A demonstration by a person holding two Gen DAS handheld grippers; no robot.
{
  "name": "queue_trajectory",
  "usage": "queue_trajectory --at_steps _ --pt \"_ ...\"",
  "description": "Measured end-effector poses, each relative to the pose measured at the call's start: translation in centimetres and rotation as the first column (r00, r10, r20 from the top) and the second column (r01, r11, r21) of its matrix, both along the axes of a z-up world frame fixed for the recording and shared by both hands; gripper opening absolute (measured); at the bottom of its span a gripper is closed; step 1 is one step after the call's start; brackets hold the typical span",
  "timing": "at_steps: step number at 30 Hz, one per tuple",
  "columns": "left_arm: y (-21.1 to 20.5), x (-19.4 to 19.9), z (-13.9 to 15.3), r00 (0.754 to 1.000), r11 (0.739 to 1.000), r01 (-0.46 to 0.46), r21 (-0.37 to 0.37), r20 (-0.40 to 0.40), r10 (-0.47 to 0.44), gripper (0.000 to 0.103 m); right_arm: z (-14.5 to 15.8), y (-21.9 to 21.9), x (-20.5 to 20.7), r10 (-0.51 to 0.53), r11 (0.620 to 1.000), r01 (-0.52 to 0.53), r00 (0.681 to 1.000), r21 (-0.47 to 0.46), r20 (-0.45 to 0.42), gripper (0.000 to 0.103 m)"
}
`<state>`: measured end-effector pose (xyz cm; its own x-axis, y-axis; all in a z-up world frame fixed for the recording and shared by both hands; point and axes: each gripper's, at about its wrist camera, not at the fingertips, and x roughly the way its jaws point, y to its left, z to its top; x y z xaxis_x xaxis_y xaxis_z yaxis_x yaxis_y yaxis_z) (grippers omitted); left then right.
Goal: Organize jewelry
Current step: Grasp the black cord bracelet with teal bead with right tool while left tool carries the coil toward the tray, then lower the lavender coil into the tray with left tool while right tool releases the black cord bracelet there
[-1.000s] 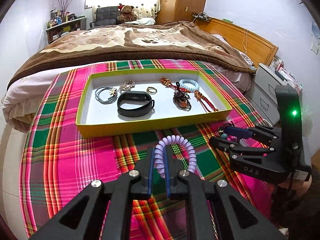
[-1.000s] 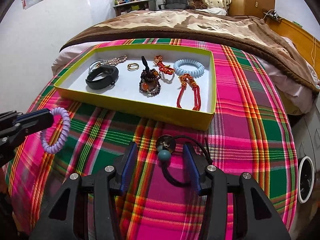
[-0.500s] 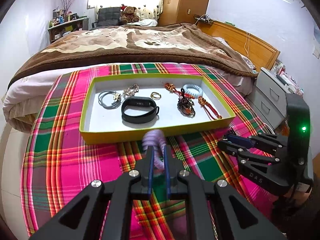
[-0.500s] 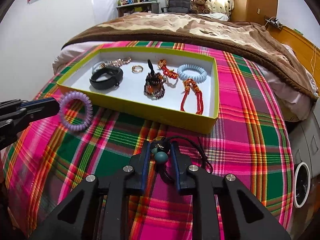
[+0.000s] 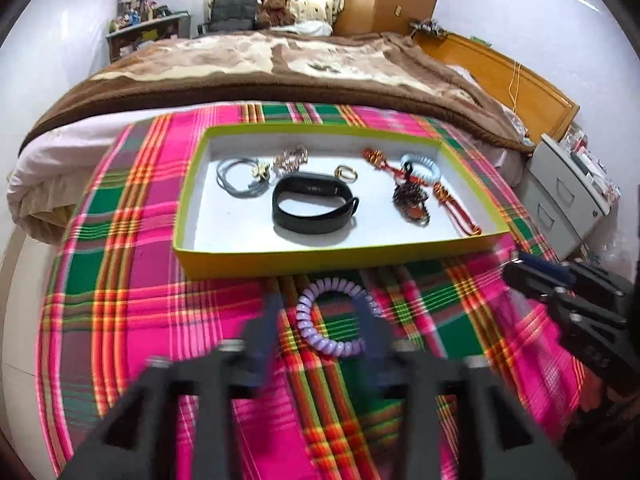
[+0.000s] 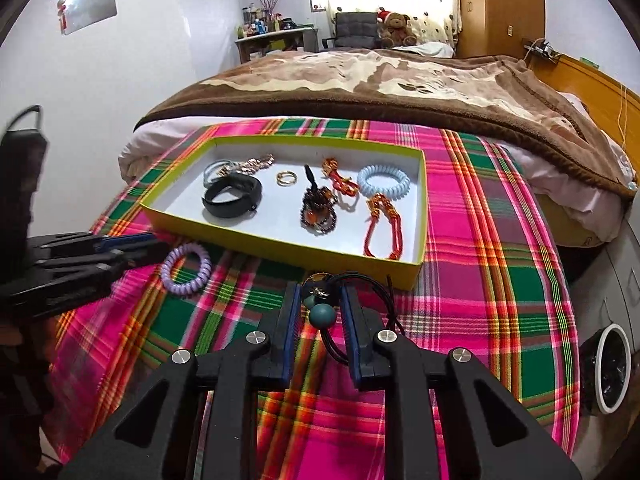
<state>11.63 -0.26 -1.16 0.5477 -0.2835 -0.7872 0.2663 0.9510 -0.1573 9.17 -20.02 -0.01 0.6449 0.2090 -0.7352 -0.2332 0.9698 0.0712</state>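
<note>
My left hand-held gripper is opening around one purple coil band; my right hand-held gripper pinches one black bead tie; one tray lies beyond.

My right gripper pinches a black hair tie with teal beads just before the tray's near edge. A purple coil lies left, apparently loose beside my left gripper.
</note>
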Motion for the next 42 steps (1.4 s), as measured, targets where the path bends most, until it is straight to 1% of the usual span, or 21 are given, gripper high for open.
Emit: queue_trajectory --at_steps 1,3,5,8,9,10,11,13,14,17,19,23,29,37,40,42 --pt "-0.1 0.3 -0.3 1.0 0.999 -0.017 0.029 -0.007 0.018 0.05 0.2 0.1 0.0 0.002 1.0 -0.002 1.0 0.0 0.005 0.021" --pt "-0.5 0.5 -0.9 1.0 0.996 -0.021 0.083 -0.006 0.022 0.05 0.5 0.2 -0.1 0.008 1.0 -0.008 1.0 -0.003 0.015 0.021" --pt "-0.8 0.8 -1.6 0.999 0.994 -0.022 0.104 -0.024 0.025 0.05 0.7 0.4 -0.1 0.017 1.0 -0.017 1.0 -0.004 0.018 0.021" --pt "-1.5 0.7 -1.8 1.0 0.989 -0.012 0.151 -0.001 0.012 0.05 1.0 0.5 0.0 0.022 1.0 -0.022 0.999 -0.007 0.025 0.021" --pt "-1.8 0.7 -1.8 1.0 0.986 -0.005 0.166 0.008 0.003 0.048 1.1 0.5 0.0 0.023 1.0 -0.023 0.999 -0.005 0.029 0.021" --pt "-2.0 0.6 -1.8 1.0 0.986 -0.001 0.166 0.011 -0.001 0.043 1.2 0.6 0.0 0.024 1.0 -0.024 0.999 -0.003 0.031 0.021" --pt "-2.1 0.5 -1.8 1.0 0.985 0.0 0.173 0.017 -0.003 0.04 1.3 0.6 0.0 0.025 1.0 -0.025 0.999 -0.001 0.035 0.021" --pt "-2.2 0.4 -1.8 1.0 0.983 0.0 0.184 0.03 -0.006 0.026 1.4 0.7 -0.1 0.029 1.0 -0.028 0.999 -0.004 0.04 0.021" --pt "-2.3 0.5 -1.7 1.0 0.984 0.006 0.177 0.028 -0.011 0.013 1.4 0.7 -0.1 0.028 1.0 -0.028 0.999 -0.006 0.04 0.021" --pt "-2.2 0.6 -1.5 0.999 0.985 0.009 0.173 0.031 -0.015 0.011 1.5 0.6 0.0 0.024 1.0 -0.024 0.999 -0.003 0.041 0.021" --pt "-2.0 0.6 -1.3 0.999 0.988 0.016 0.155 0.031 -0.021 0.01 1.5 0.5 0.0 0.021 1.0 -0.021 0.999 -0.001 0.043 0.021" --pt "-2.0 0.3 -0.3 0.998 0.991 0.017 0.135 0.061 -0.025 0.01 1.6 0.3 0.0 0.015 1.0 -0.015 0.999 -0.001 0.044 0.021" --pt "-2.1 0.2 2.4 0.992 0.995 0.04 0.094 0.119 -0.051 0.01 2.3 -0.1 0.4 0.002 1.0 -0.002 0.998 0.008 0.059 0.021" --pt "-1.7 2.4 5.1 0.984 0.998 0.053 0.023 0.167 -0.056 0.01 3.4 0.1 1.9 -0.004 1.0 0.003 0.997 0.006 0.076 0.021" --pt "-1.3 3.9 5.8 0.985 0.998 0.061 -0.025 0.165 -0.056 0.01 3.9 0.2 2.5 0.004 1.0 -0.003 0.996 -0.003 0.09 0.021" --pt "-1.5 5.1 6.0 0.985 0.998 0.064 -0.021 0.164 -0.059 0.01 4.0 0.2 3.4 0.006 1.0 -0.006 0.996 0.0 0.086 0.021"
